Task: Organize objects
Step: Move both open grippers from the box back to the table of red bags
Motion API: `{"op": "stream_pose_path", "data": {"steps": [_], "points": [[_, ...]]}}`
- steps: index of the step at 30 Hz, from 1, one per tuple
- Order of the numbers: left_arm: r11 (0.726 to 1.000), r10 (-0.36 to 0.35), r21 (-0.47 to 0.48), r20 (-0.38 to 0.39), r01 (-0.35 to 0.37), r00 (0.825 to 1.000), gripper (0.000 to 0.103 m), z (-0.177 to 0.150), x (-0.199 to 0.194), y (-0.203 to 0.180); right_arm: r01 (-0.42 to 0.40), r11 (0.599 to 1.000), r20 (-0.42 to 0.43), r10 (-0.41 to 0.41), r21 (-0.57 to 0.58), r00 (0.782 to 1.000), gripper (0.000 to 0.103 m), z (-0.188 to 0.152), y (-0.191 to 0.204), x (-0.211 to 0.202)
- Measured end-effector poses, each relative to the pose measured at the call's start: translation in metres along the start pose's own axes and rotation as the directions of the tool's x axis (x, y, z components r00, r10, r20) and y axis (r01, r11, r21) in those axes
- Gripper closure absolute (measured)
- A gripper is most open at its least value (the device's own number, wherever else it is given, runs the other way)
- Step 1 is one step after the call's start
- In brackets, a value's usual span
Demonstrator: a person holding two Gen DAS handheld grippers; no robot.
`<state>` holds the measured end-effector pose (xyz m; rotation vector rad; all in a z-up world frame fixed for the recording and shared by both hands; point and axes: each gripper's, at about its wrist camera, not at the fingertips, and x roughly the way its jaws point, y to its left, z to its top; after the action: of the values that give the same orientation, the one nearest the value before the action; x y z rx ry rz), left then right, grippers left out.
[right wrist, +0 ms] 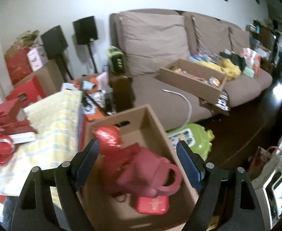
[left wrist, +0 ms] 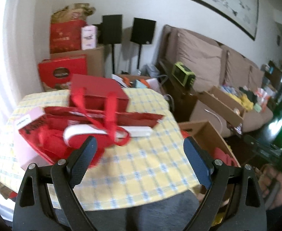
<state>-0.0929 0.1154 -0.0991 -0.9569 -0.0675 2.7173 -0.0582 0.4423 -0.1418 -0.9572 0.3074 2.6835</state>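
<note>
Both tools stand with their fingers spread wide and nothing between the pads. The left gripper (left wrist: pixel 140 159) hangs over the near part of a table under a yellow checked tablecloth (left wrist: pixel 141 173), and the right gripper (right wrist: pixel 137 160) hangs over an open cardboard box (right wrist: pixel 150 115) that sits beside that table. The step in hand looks like a reach for the next item to sort, most likely from the red pile on the table into the box. Done well, that means choosing one thing from the pile and closing on a firm edge of it, not on a loose ribbon, which would drag its neighbours along. Just ahead of the left finger tip (left wrist: pixel 91 144) lies an open red gift bag (left wrist: pixel 50 144) on its side, its red ribbon handles (left wrist: pixel 110 119) and a white strip (left wrist: pixel 79 132) trailing across it. A pink box (left wrist: pixel 25 144) lies on its far side at the table's left, and a red gift box (left wrist: pixel 98 94) stands behind. The bag lies left of the gap, so the left tool would need to shift left and forward to straddle it. Between the right tool's fingers, lower down in the box, lie a dark red handbag (right wrist: pixel 144 173), a crumpled red foil wrap (right wrist: pixel 109 134) and a small red case (right wrist: pixel 152 205), apparently sorted already. Beyond stands a brown sofa (right wrist: pixel 160 38) carrying another cardboard tray (right wrist: pixel 192 80).
</note>
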Motion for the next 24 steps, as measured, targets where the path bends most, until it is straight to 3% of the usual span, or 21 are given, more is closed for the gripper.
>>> {"op": "stream_pose_path", "data": {"steps": [4,6,8,16,21,24], "points": [[0.998,0.047,-0.052,0.025,-0.046,0.999,0.013,0.007,-0.001,0.035,-0.096,0.995,-0.011,0.095,-0.034,0.995,0.020,0.002,0.033,-0.011],[0.994,0.065,-0.092,0.031,-0.062,0.997,0.013,0.012,0.000,0.055,-0.212,0.977,-0.057,0.211,-0.013,0.976,0.020,0.001,0.046,-0.011],[0.989,0.087,-0.124,0.036,-0.082,0.996,0.013,0.014,-0.001,0.072,-0.326,0.945,-0.076,0.325,0.007,0.943,0.020,0.001,0.064,-0.015],[0.940,0.222,-0.278,0.050,-0.199,0.974,0.013,0.020,-0.010,0.170,-0.406,0.911,-0.148,0.393,-0.070,0.907,0.019,0.001,0.125,-0.011],[0.895,0.307,-0.347,0.021,-0.281,0.952,0.013,0.013,-0.011,0.221,-0.415,0.901,-0.180,0.391,-0.125,0.903,0.019,-0.004,0.155,-0.008],[0.876,0.317,-0.385,-0.001,-0.292,0.949,0.013,0.007,-0.008,0.241,-0.418,0.896,-0.198,0.387,-0.147,0.900,0.019,-0.007,0.171,-0.003]]}}
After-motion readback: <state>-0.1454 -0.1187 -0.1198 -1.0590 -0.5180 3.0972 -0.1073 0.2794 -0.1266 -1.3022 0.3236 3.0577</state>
